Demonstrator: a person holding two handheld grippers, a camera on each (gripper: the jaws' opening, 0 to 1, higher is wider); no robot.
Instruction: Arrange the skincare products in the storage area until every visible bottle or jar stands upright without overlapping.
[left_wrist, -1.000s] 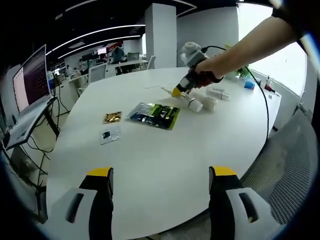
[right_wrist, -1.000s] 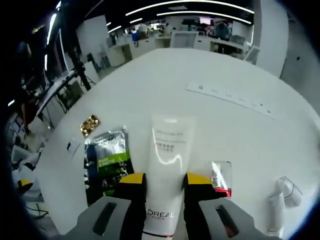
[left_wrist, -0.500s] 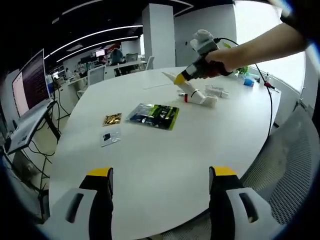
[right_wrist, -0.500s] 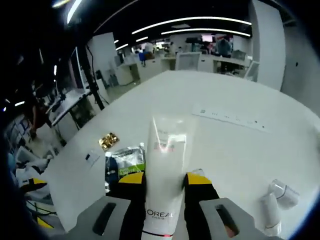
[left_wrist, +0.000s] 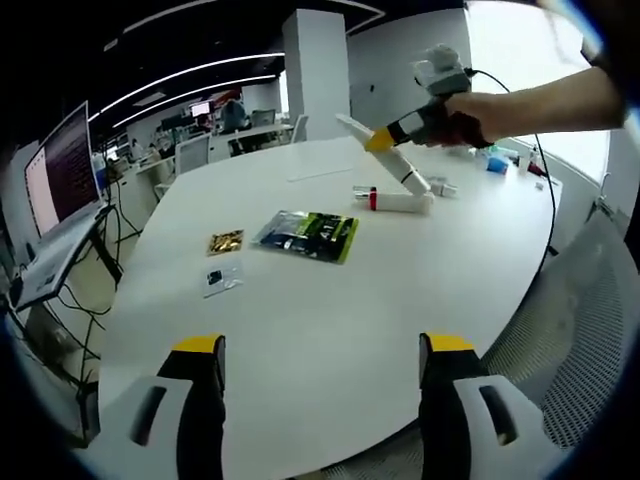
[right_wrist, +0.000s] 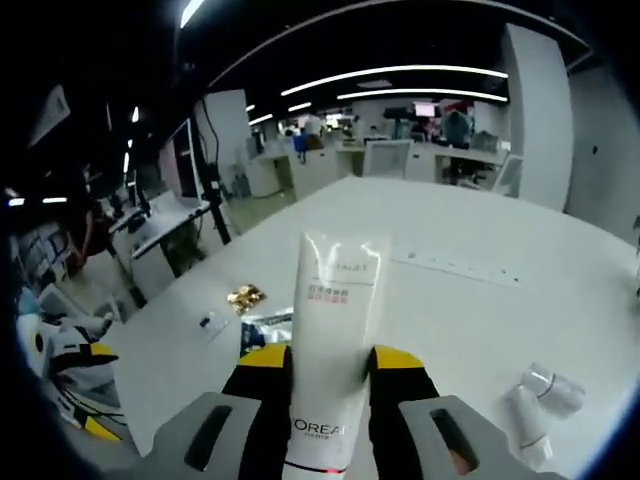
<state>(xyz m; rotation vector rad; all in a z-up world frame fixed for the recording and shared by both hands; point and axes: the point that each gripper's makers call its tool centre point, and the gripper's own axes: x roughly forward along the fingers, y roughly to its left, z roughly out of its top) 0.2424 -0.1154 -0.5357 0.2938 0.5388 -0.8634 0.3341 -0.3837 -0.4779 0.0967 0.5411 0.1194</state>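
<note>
In the right gripper view, the right claw (right_wrist: 330, 365) pinches a white L'Oreal tube (right_wrist: 333, 330) between its yellow-tipped jaws, the tube rising toward 12 o'clock with its crimped end up, clear of the white table (right_wrist: 470, 300). At about 4 o'clock, two small white bottles (right_wrist: 538, 405) lie on their sides on the table, close together. Beyond the tube, at about 10 o'clock, sit a gold sachet (right_wrist: 245, 297) and a small clear packet (right_wrist: 212, 322), with the edge of a green pouch (right_wrist: 268, 320) showing just left of the tube.

In the left gripper view, the left claw (left_wrist: 320, 350) is spread wide and holds nothing, low over the table's near edge. The right claw appears at about 1 o'clock, gripped by a person's hand (left_wrist: 462, 115), carrying the tube tilted above the table. Beneath it a white tube with a red cap (left_wrist: 400, 201) lies on its side. The green pouch (left_wrist: 310, 232) lies flat near the table's middle, with the gold sachet (left_wrist: 225, 240) and clear packet (left_wrist: 220, 277) toward 9 o'clock of it. A monitor (left_wrist: 65, 160) stands off the table at 9 o'clock.
</note>
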